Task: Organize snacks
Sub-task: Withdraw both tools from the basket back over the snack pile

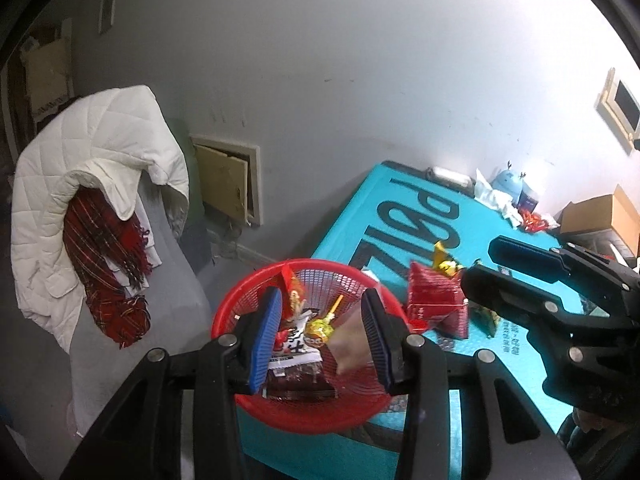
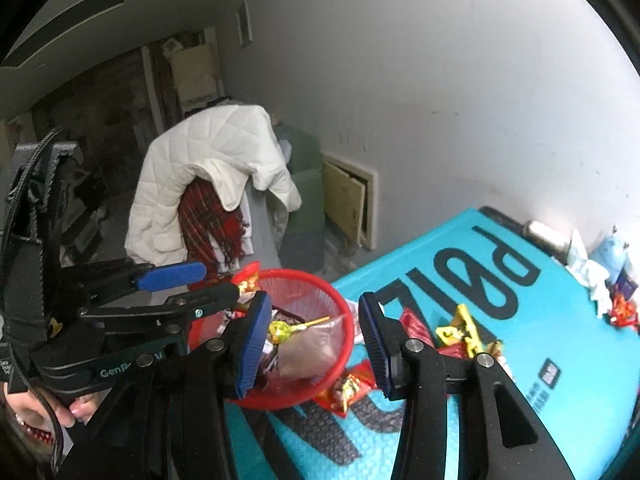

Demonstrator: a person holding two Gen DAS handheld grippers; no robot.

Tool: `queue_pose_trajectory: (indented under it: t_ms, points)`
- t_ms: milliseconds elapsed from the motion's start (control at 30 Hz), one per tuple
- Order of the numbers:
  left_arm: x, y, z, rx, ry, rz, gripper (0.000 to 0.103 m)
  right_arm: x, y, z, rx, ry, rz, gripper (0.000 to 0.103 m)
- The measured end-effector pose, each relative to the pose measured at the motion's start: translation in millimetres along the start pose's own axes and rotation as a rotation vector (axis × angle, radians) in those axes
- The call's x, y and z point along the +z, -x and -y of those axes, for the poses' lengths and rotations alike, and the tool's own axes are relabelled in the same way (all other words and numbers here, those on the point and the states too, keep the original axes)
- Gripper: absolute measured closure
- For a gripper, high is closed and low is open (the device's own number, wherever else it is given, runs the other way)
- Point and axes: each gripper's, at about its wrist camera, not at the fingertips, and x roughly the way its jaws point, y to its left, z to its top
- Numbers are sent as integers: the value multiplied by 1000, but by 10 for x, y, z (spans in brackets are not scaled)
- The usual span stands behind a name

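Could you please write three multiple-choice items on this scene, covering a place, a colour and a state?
1. Where does the basket stand?
A. on the chair
B. at the edge of the table
C. on the floor

2. What colour is the basket?
A. red
B. green
C. white

3. How is the left claw?
A. shut on a packet
B. shut on the rim
C. open, holding nothing

Answers: 1 B, its rim overhangs the teal edge; 2 A, the mesh is red; 3 C, the snacks lie in the basket beyond its parted fingers.
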Motion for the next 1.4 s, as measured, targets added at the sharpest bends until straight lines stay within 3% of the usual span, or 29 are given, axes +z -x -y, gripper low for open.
queue_pose_trajectory:
  t_ms: [267, 667, 933, 1400]
  points:
    - [-24, 317, 214, 7, -7, 57, 62, -94, 398, 20, -2, 6, 51, 58]
    - [-42, 592, 682, -67, -74, 97, 62, -234, 907, 179, -42, -47, 105, 56]
    - [-176, 559, 999, -112, -113, 77, 62, -464, 1054, 382, -63, -100, 93, 53]
    - [-358, 74, 1390, -184, -125, -52, 62, -820, 948, 838, -110, -170, 11, 47]
